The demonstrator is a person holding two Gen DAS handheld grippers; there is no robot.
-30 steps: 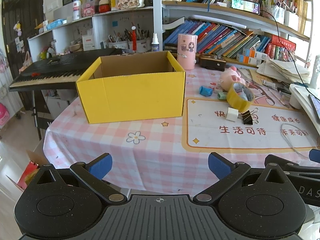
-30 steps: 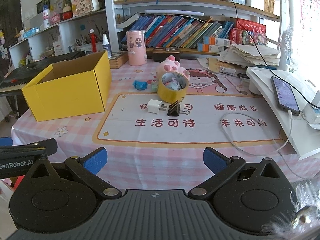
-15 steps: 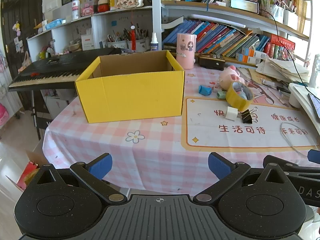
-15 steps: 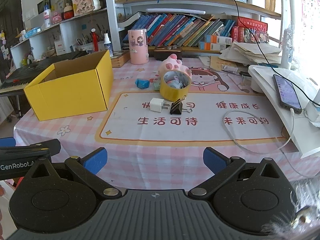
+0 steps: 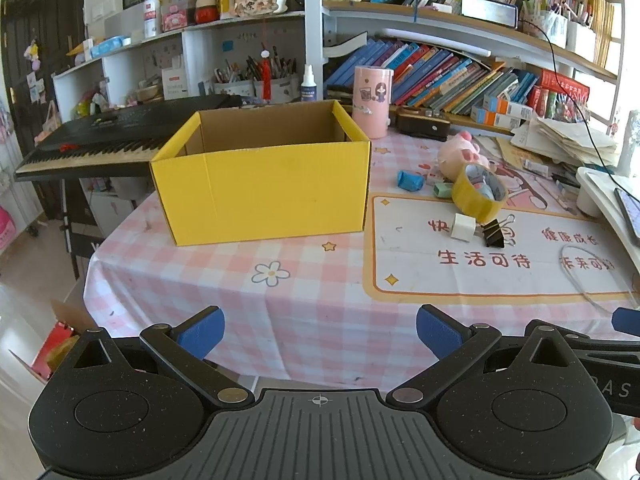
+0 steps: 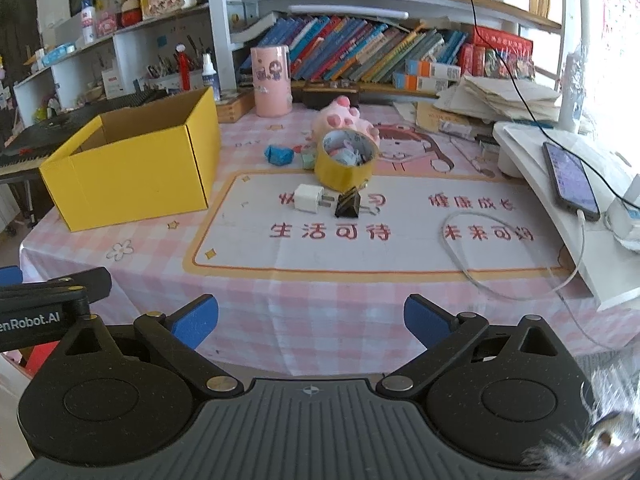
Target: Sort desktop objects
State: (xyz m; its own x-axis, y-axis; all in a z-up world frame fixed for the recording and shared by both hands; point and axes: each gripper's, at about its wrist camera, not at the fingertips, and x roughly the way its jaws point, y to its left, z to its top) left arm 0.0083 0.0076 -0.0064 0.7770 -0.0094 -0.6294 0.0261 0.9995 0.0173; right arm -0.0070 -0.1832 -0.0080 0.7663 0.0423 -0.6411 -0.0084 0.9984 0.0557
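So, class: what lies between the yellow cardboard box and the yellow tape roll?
A small blue object and a pale green one, clearest in the right wrist view.

The yellow box is matt corrugated cardboard, yellow outside and raw brown within, and it stands on a soft checked tablecloth that shows fold creases under a smooth printed desk mat. The tape roll has a glossy yellow skin, the charger plug is smooth white plastic with bare metal prongs, the binder clip is black painted metal with wire handles, and the pink toy looks plush. Both the left gripper and the right gripper are speckled matt black plastic with blue rubbery pads and shiny metal pivot pins.
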